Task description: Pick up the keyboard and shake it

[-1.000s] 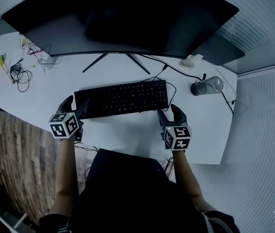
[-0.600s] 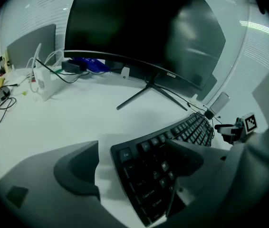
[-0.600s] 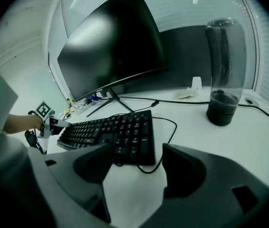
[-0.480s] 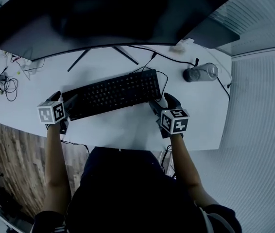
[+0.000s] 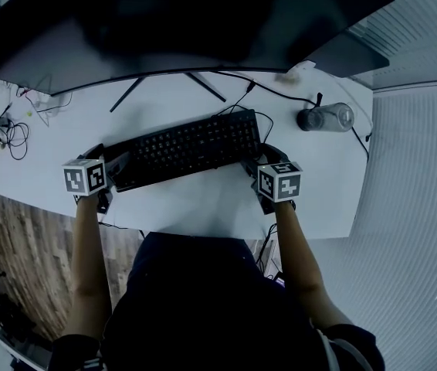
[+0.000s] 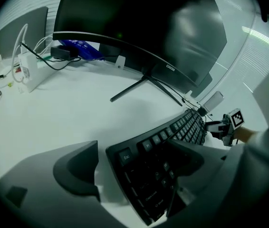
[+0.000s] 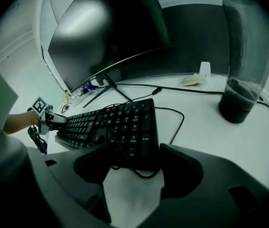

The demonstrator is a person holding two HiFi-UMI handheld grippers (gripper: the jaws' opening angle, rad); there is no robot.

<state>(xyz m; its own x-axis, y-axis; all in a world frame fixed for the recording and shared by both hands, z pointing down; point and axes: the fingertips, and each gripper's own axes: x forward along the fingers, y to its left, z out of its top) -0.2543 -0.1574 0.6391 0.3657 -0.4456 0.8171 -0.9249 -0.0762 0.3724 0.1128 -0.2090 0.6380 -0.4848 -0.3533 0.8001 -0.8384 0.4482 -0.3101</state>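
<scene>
Both my tongs stand wide apart, clamped on nothing. My left gripper [image 5: 109, 161] straddles the left end of the keyboard [image 5: 188, 147], a flat black slab with rows of matte keys, lying on the smooth white desk [image 5: 203, 199]. My right gripper [image 5: 259, 159] frames its right end. Far right, a tall translucent tumbler [image 7: 246, 56] stands upright, dark at the bottom. A glossy curved monitor [image 5: 164, 22] looms at the far side.

The right gripper [image 7: 134, 177] has its fingers [image 7: 181, 167] spread wide with the near end of the black keyboard [image 7: 110, 122] between them on the white tabletop [image 7: 206, 132], a dark monitor [image 7: 106, 27] behind and a smoky tumbler [image 7: 246, 56] at right.
</scene>
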